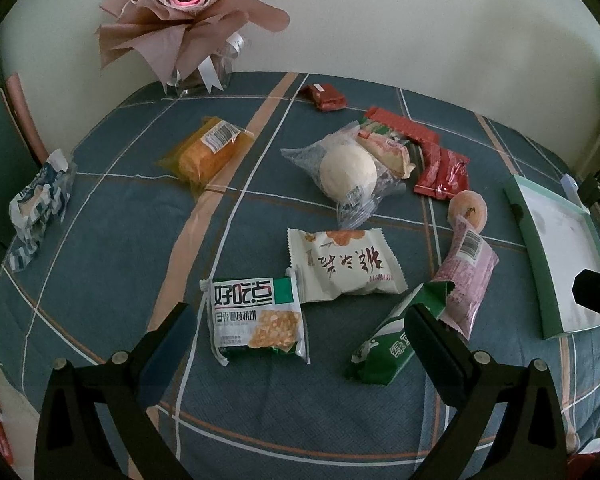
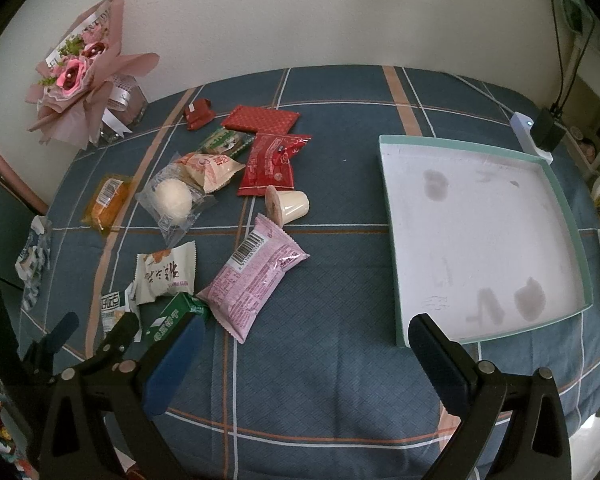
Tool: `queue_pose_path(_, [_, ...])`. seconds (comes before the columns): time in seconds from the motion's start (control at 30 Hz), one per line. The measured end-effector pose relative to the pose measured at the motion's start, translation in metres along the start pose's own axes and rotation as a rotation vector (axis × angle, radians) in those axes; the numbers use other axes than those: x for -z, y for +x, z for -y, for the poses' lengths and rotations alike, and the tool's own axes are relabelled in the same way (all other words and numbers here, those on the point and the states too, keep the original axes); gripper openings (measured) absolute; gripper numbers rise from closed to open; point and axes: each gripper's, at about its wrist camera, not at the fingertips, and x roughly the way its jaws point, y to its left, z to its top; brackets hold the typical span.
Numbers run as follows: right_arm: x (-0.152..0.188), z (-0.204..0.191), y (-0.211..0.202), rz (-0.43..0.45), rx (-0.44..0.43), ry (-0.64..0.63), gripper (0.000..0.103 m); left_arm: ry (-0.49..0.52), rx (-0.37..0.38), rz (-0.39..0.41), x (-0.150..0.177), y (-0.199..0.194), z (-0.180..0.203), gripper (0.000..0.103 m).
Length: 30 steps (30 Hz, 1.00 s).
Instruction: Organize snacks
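Green-rimmed tray (image 2: 556, 236) holding nothing, snack packets (image 2: 256, 276) scattered beside it on tablecloth (image 2: 332, 360)

Both tongs, left (image 1: 300, 336) and right (image 2: 302, 350), are black-framed with silver screws and dark-blue finger pads (image 2: 172, 364).

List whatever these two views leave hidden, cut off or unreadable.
- Green snack pack: left wrist view, its right side is behind the left gripper finger; right wrist view, the right gripper finger overlaps it.
- Bouquet: top cut by the left wrist view's upper edge.
- Items beyond the tray: cut by the right wrist view's right edge, unidentifiable.
- Pink packet: its small print is unreadable.
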Motion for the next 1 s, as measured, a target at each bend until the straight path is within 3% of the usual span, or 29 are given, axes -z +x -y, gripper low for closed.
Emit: queue_pose_path(1.0, [-0.0022, -0.0016, 0.0054, -0.009, -0.006, 0.002, 0.103, -0.036, -0.002, -0.036, 0.0025, 0.0071, -0.0076, 0.103])
